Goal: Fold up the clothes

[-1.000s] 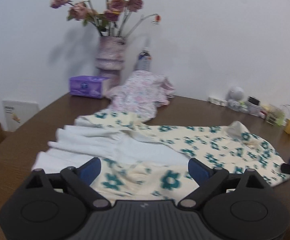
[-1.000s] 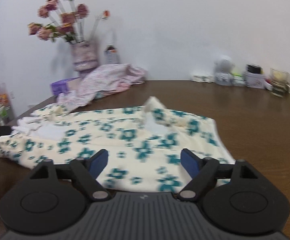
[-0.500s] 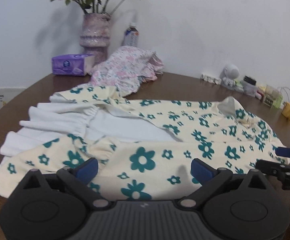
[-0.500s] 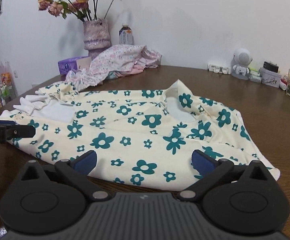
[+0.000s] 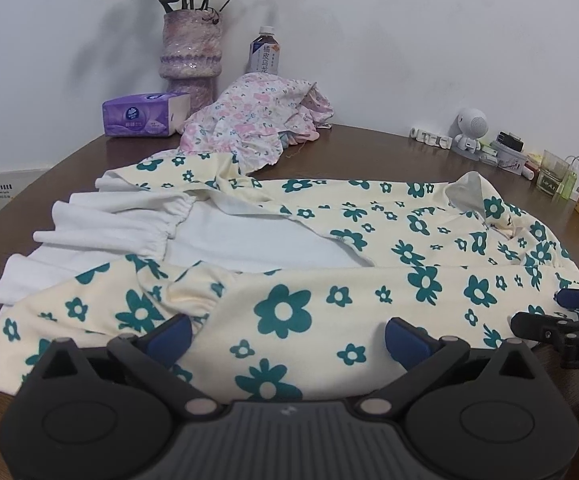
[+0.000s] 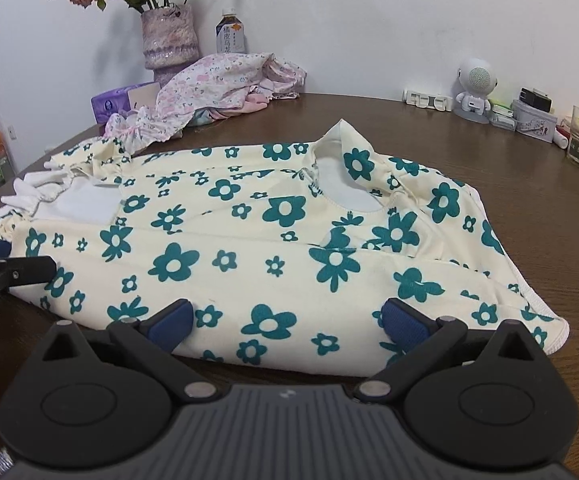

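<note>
A cream dress [image 5: 369, 248] with teal flowers lay spread flat on the brown table [image 5: 369, 152], its white lining [image 5: 137, 220] showing at one end and its collar [image 6: 345, 136] turned up at the other. The left gripper [image 5: 287, 334] was widening, nothing pinched; its blue pads stood above the near hem. The right gripper [image 6: 287, 322] stood spread wide over the near edge by the shoulder, gripping nothing. Behind the dress sat a pink floral garment [image 5: 257, 120], a vase [image 5: 191, 52], a bottle [image 5: 265, 54] and a tissue pack [image 5: 141, 116].
</note>
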`<state>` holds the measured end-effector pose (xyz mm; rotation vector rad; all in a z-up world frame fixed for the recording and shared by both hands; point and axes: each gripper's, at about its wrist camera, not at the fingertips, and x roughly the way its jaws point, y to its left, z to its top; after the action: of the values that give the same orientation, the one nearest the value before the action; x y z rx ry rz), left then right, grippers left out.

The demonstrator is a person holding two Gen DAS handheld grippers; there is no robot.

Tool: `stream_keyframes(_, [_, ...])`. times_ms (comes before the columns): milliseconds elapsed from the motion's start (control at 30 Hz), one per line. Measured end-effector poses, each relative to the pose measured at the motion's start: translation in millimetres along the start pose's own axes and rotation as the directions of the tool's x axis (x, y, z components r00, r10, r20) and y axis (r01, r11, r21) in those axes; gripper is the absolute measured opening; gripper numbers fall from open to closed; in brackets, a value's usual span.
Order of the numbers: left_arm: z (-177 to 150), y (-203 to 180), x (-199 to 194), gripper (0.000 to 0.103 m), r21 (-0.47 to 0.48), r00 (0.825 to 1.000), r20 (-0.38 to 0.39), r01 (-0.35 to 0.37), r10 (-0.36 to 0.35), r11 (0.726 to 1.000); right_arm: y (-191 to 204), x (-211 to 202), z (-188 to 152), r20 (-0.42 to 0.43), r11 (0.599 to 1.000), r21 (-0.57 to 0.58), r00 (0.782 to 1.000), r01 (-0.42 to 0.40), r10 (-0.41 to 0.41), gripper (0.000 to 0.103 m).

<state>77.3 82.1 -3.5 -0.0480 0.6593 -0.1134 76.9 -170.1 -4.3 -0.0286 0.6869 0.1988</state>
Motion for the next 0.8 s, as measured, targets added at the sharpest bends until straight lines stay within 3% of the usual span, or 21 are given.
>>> stream_keyframes(800, [-0.4,-5.9,3.0,0.103,0.04,1.0,-0.011,-0.022,0.022,0.999,0.4,0.1,0.2,-0.003,1.0,-0.003,1.0,0.005,-0.005,0.102])
